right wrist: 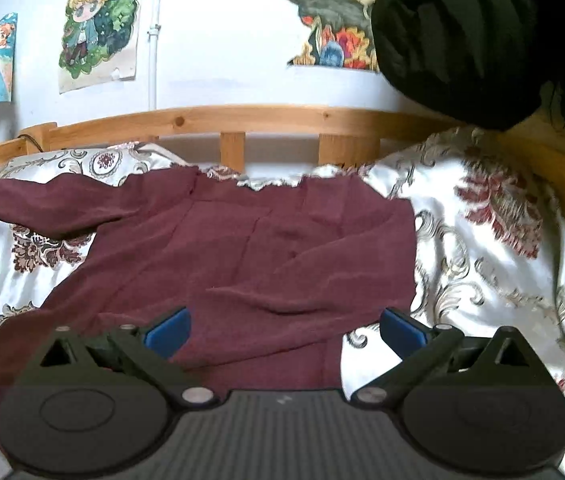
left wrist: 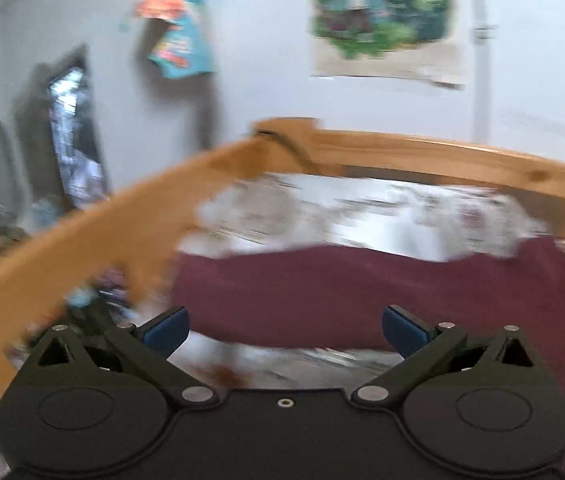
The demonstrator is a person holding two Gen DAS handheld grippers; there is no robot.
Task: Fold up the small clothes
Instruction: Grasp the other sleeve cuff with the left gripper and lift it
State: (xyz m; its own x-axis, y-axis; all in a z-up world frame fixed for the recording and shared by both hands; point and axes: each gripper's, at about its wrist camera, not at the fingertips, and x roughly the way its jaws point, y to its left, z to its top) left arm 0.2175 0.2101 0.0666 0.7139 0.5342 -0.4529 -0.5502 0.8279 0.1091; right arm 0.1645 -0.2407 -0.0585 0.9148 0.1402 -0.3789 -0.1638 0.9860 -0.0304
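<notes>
A maroon long-sleeved garment [right wrist: 242, 248] lies spread on a patterned white bedspread [right wrist: 482, 240]. Its right sleeve is folded across the body; its left sleeve stretches out to the left. My right gripper [right wrist: 285, 330] is open and empty, just above the garment's near hem. In the blurred left wrist view the garment [left wrist: 362, 296] shows as a dark red band. My left gripper [left wrist: 285, 330] is open and empty above the garment's near edge, near the bed's left rail.
A wooden bed frame [right wrist: 242, 120] runs along the far side, and its left rail [left wrist: 82, 240] shows in the left wrist view. A black-clad person or cloth [right wrist: 462, 32] hangs at upper right. Posters [right wrist: 98, 20] hang on the white wall.
</notes>
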